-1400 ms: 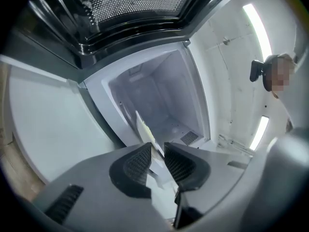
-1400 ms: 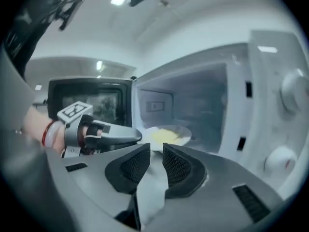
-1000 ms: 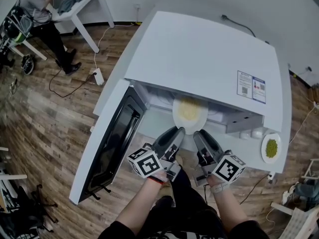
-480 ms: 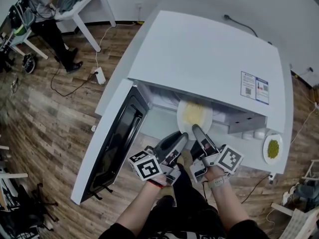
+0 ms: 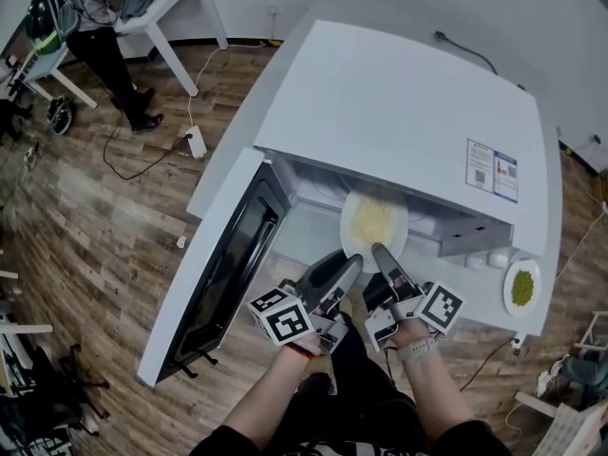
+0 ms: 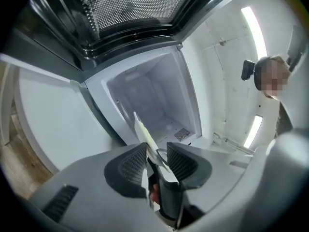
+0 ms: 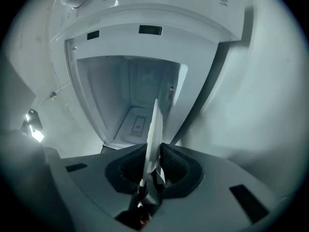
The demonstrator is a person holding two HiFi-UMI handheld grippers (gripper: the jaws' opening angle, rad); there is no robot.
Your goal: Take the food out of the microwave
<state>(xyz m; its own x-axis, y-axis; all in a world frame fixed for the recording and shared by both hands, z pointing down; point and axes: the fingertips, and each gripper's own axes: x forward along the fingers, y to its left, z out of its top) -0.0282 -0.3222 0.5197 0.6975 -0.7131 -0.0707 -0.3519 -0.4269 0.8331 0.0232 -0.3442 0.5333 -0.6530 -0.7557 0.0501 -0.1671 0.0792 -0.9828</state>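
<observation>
A white plate point(image 5: 373, 222) of yellow food sits at the mouth of the open microwave point(image 5: 399, 112), partly out of the cavity. My right gripper point(image 5: 380, 253) is shut on the plate's near rim; in the right gripper view the plate point(image 7: 154, 124) stands edge-on between the pressing pads of that gripper point(image 7: 153, 166). My left gripper point(image 5: 348, 262) is at the same rim on the left. Its jaws are opening. In the left gripper view the plate's rim point(image 6: 142, 132) lies between the jaws of this gripper point(image 6: 157, 158), with a gap to the right pad.
The microwave door point(image 5: 228, 264) hangs open to the left. A small plate of green food point(image 5: 522, 287) lies on the white table right of the microwave. A person point(image 5: 95, 12) stands by another table at far left. Cables run over the wooden floor.
The right gripper has rolled onto its side and closed on the plate's rim. The plate has shifted slightly right. The left gripper's jaws have widened.
</observation>
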